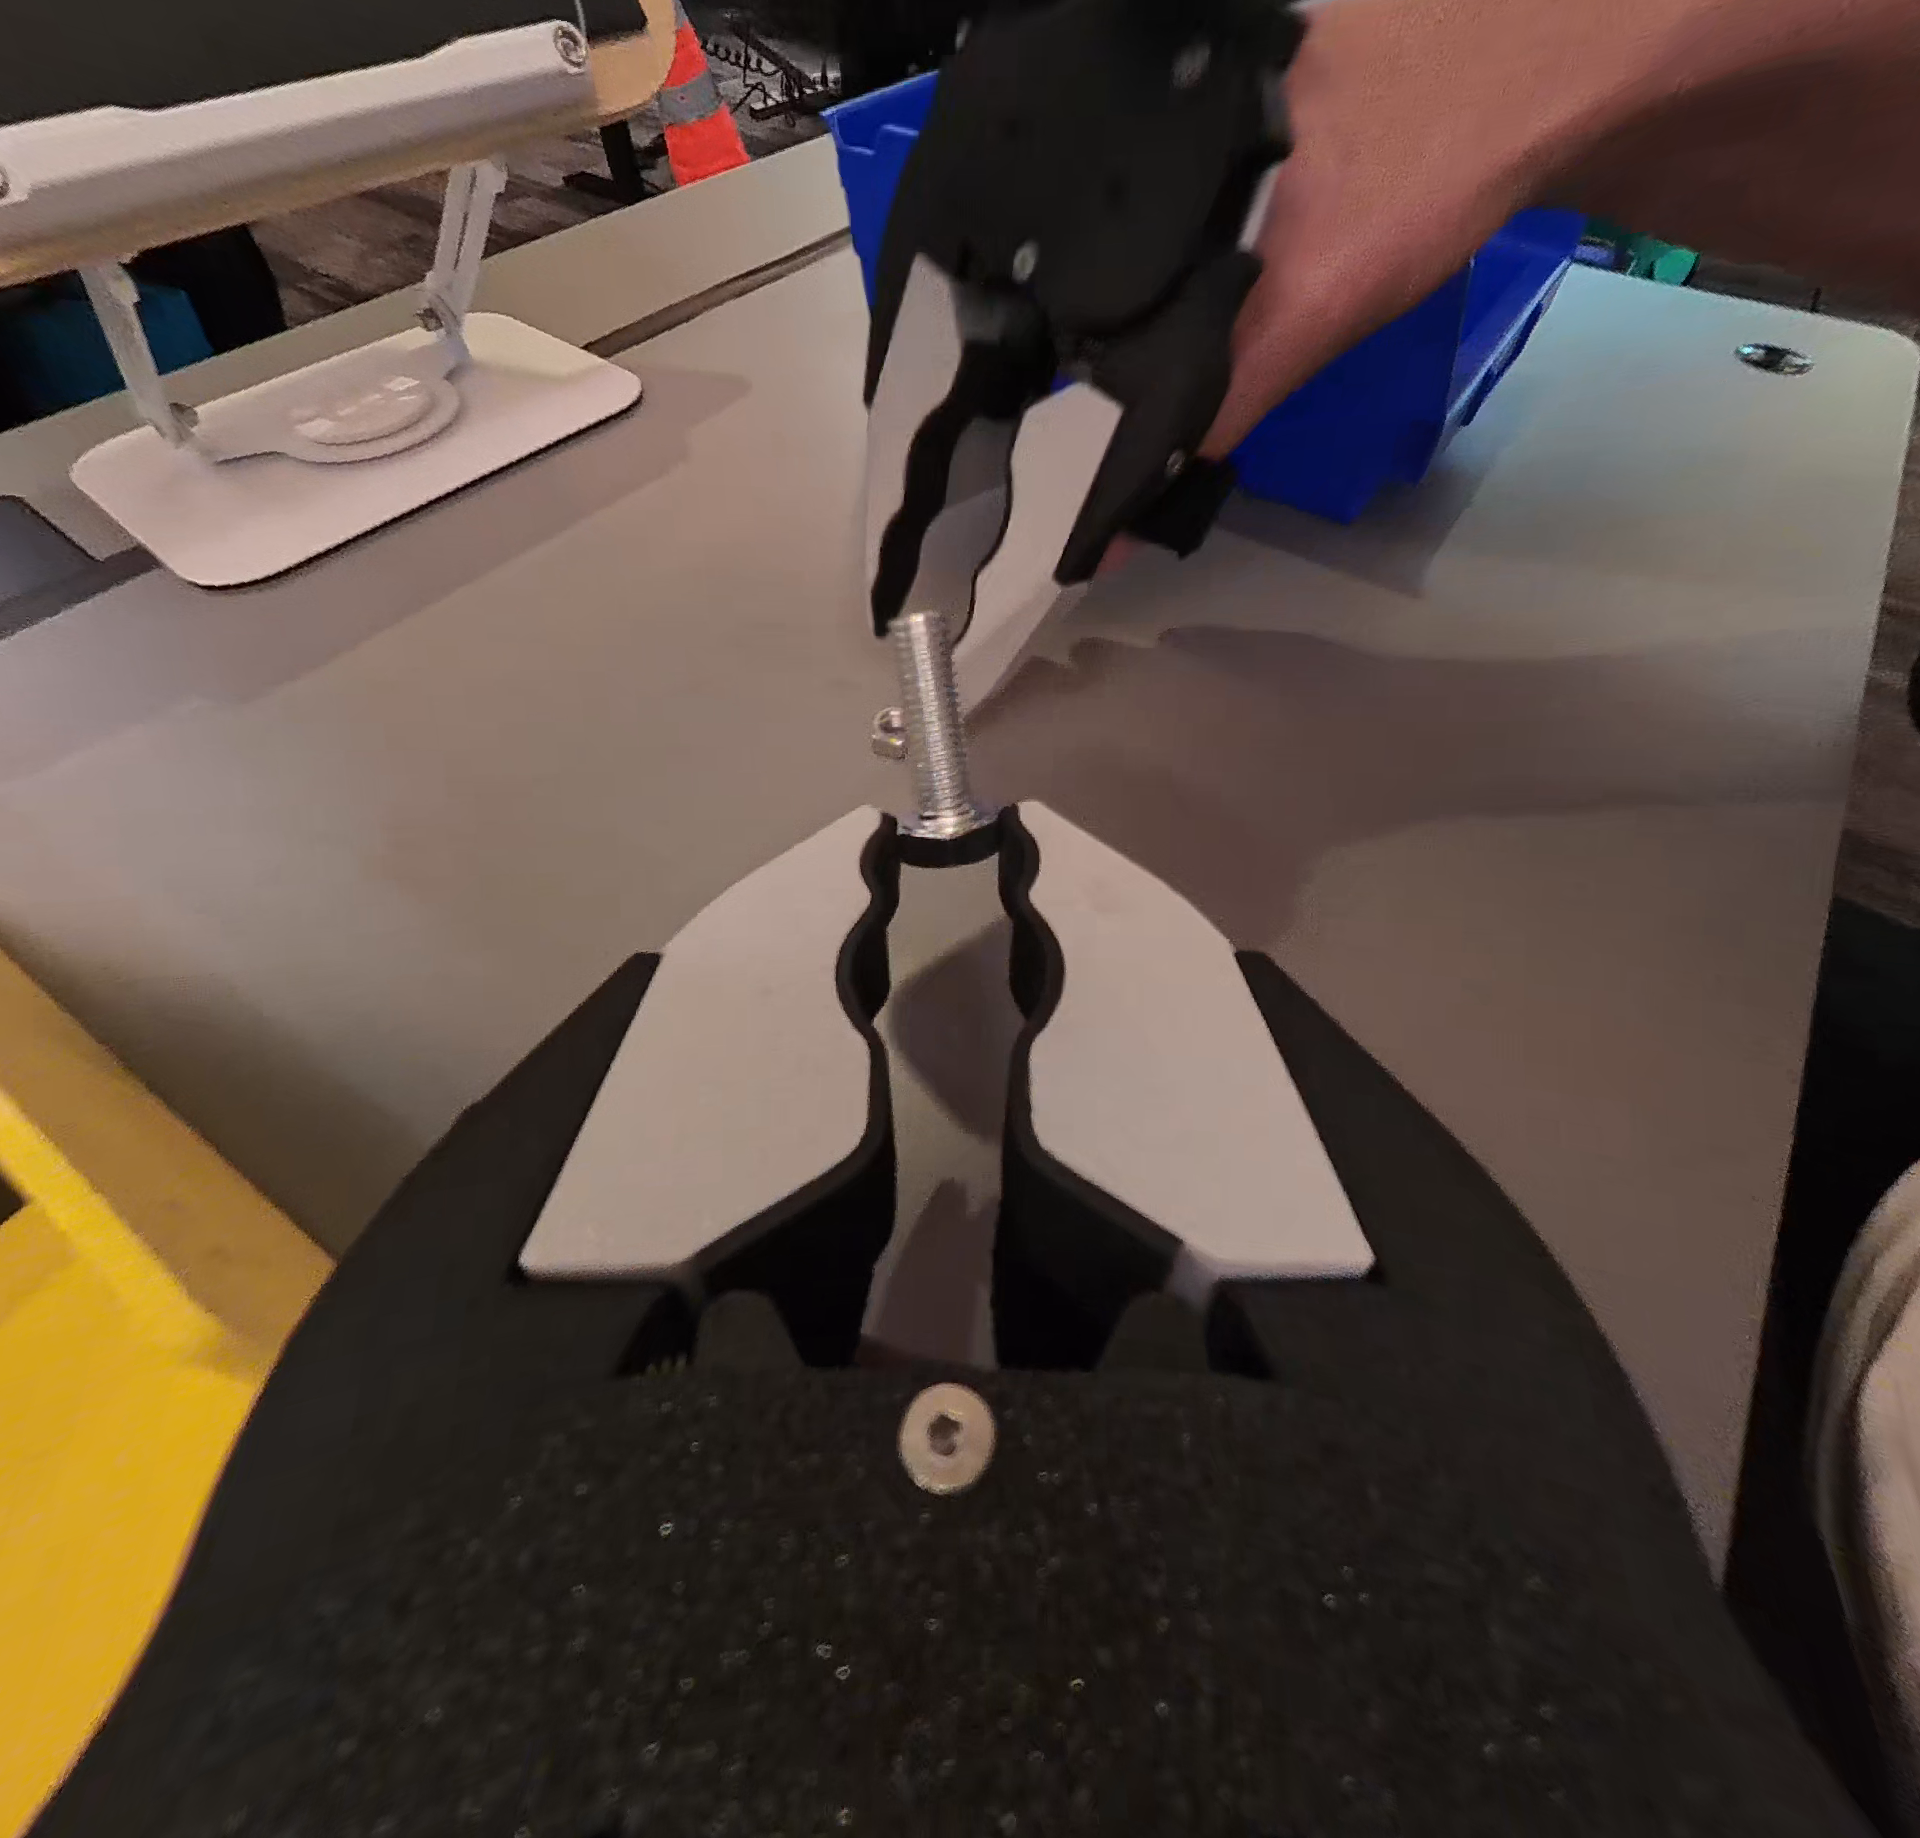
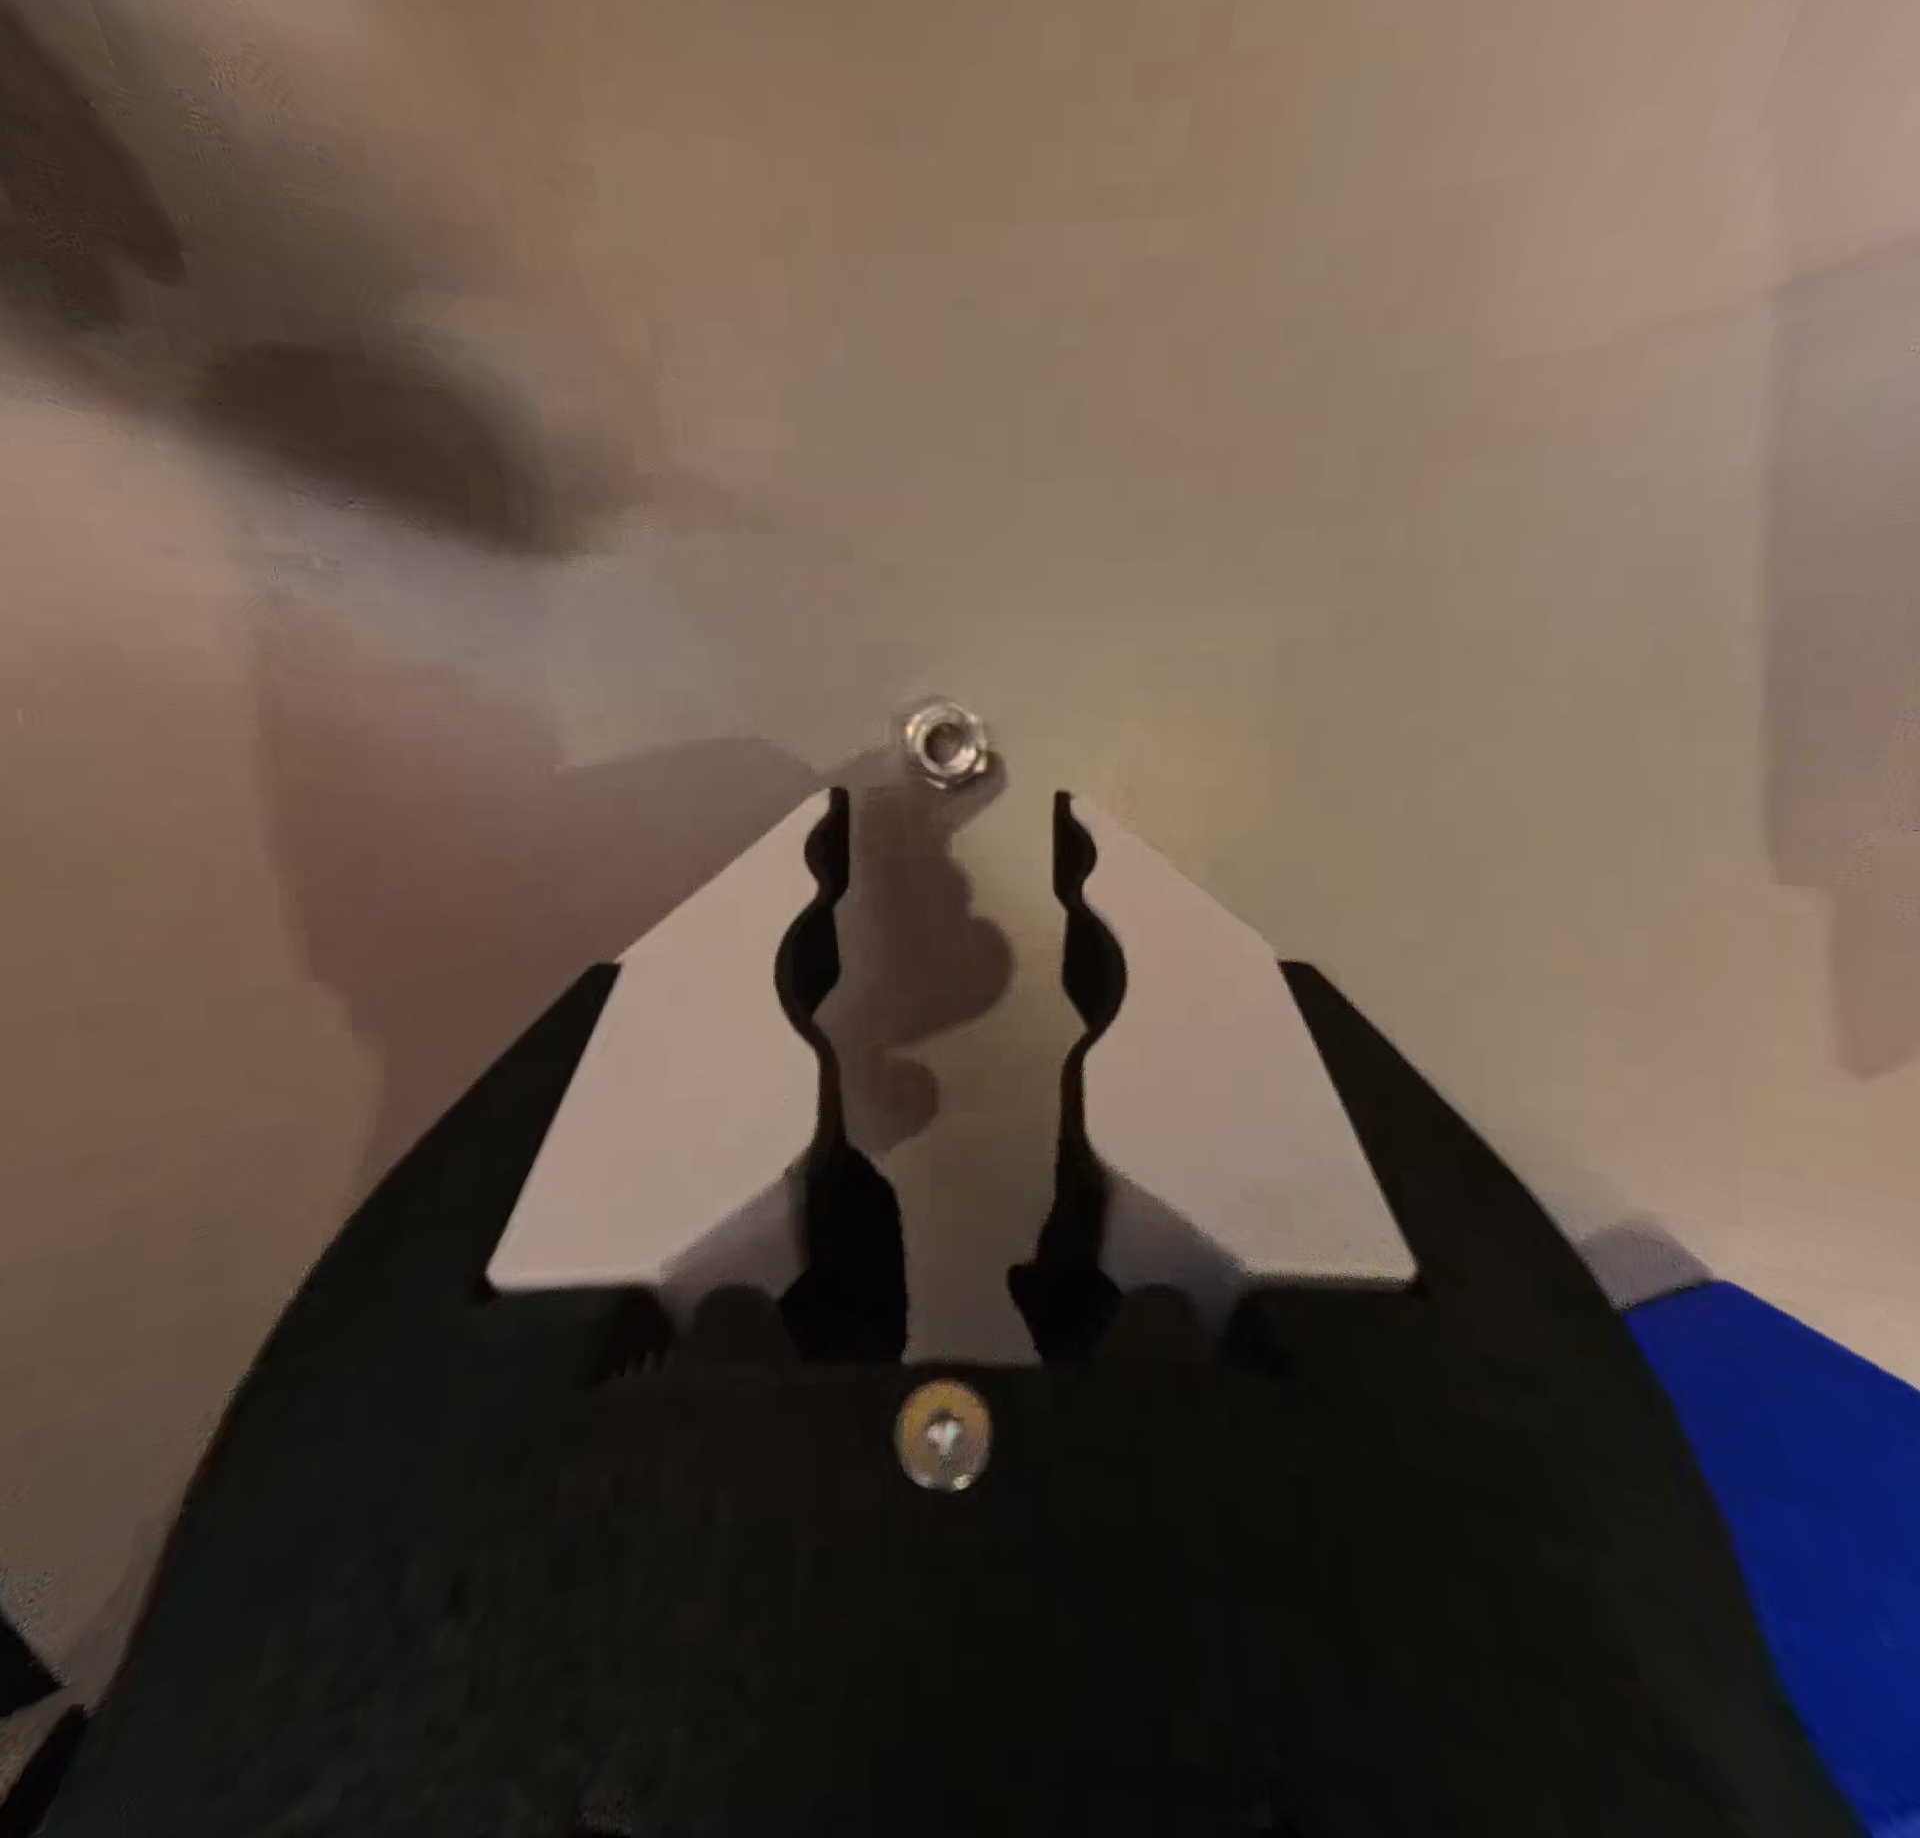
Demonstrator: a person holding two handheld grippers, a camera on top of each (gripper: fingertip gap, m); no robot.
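Bolt point(image 1: 932, 723): standing upright off the table, head down in the left gripper's tips, threaded shank pointing up and free; judging this as keeping the thread end open to whatever comes from above.
Left gripper point(image 1: 943, 832): pinching the bolt by its head, jaws drawn in close around it, only the tips touching; holding low over the grey table point(image 1: 416, 801).
Nut point(image 2: 943, 746): lying flat on the table, hole facing up, just beyond the right gripper's tips; showing in the left view as a small bright piece just beside the shank, behind it.
Right gripper point(image 2: 948, 801): reaching down from above, jaws spread apart, holding nothing; hanging over the nut, not touching it in its own view. In the left view, one tip appearing to meet the top of the bolt, though contact or mere overlap not possible to tell.
Hand point(image 1: 1403, 209): gripping the right gripper from the right side, tilting it steeply downward.
Bin point(image 1: 1371, 417): blue, sitting behind the right gripper.
Stand point(image 1: 343, 458): white, resting at the table's far left, well apart from both grippers.
Blur: smearing the right view's edges, leaving only the nut and tips clear.
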